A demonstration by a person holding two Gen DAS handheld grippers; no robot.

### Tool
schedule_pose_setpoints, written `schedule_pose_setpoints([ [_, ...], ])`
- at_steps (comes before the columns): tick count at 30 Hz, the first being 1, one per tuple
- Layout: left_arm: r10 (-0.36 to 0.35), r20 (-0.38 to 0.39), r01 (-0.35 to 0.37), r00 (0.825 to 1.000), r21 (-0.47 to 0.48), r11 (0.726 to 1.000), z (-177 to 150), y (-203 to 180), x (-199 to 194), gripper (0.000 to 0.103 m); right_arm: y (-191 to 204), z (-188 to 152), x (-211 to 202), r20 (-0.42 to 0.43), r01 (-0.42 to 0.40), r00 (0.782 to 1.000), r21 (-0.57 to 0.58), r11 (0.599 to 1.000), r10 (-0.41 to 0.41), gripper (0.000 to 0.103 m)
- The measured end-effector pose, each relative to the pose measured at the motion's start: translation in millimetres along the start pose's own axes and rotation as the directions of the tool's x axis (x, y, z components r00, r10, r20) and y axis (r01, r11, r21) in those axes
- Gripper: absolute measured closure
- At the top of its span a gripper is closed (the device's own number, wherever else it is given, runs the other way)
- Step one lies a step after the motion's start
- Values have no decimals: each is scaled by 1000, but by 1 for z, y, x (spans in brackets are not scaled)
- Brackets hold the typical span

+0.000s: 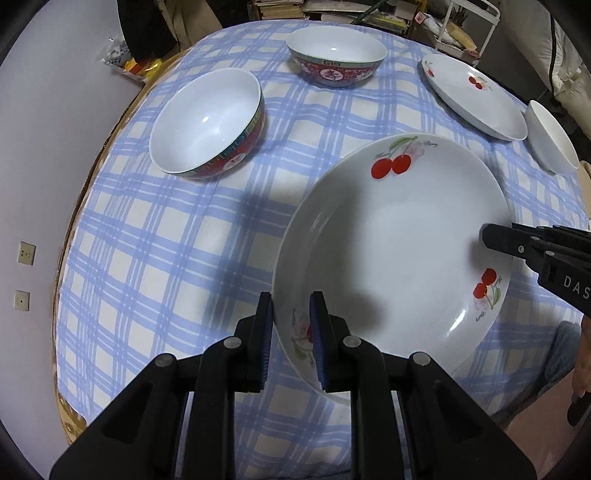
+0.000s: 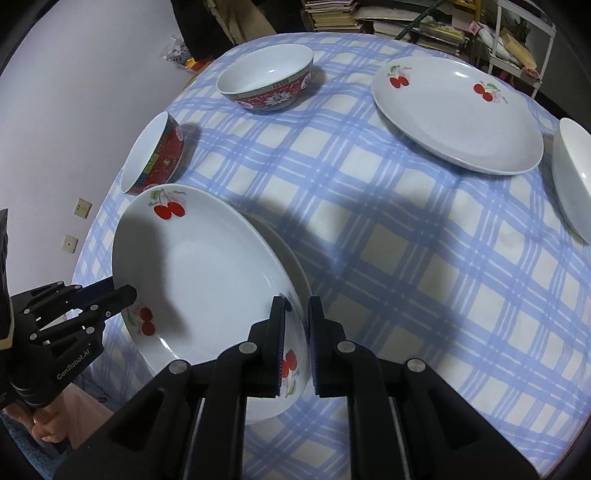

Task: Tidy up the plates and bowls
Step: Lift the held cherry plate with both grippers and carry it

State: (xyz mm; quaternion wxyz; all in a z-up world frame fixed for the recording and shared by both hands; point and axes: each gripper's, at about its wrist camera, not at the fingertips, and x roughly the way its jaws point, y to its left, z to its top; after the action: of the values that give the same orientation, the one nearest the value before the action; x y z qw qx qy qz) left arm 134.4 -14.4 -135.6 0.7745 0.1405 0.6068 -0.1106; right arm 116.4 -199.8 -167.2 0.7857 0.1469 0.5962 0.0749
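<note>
A deep white cherry-print plate (image 1: 399,243) is held tilted above the checked tablecloth. My left gripper (image 1: 291,332) is shut on its near-left rim. My right gripper (image 2: 295,339) is shut on its opposite rim (image 2: 291,354); it shows in the left wrist view (image 1: 495,240) too, and the left one shows in the right wrist view (image 2: 118,295). A second cherry plate (image 2: 458,118) lies flat at the far right. Two red-patterned bowls (image 1: 210,125) (image 1: 336,55) stand at the back. A plain white bowl (image 2: 572,177) sits at the right edge.
The round table (image 1: 177,258) has bare cloth at the left front and centre. A pale wall (image 1: 44,147) with sockets is close on the left. Stacked books and a white shelf frame (image 2: 517,33) stand behind the table.
</note>
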Motion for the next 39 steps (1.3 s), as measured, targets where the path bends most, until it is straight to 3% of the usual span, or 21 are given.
schedule_pose_setpoints([
  [8,16,-20,-16,1000,4,1000,4,-2,17,83,-3,1,18,-19,6,1000,8,1000,-6,90],
  [15,29,-11,-28,1000,8,1000,5,-1,19,83,5,-3,20,6,53,999,-40,998,-53,91],
  [23,19,-23,-19,1000,-12,1000,7,2,26,83,2,-6,22,28,48,998,-34,998,-47,91],
  [34,27,6,-27,1000,-34,999,4,4,15,82,-1,-6,12,68,42,997,-17,999,-41,91],
  [39,43,70,-42,997,-13,999,9,-6,-10,80,-6,-3,-3,100,72,993,-18,997,-70,90],
])
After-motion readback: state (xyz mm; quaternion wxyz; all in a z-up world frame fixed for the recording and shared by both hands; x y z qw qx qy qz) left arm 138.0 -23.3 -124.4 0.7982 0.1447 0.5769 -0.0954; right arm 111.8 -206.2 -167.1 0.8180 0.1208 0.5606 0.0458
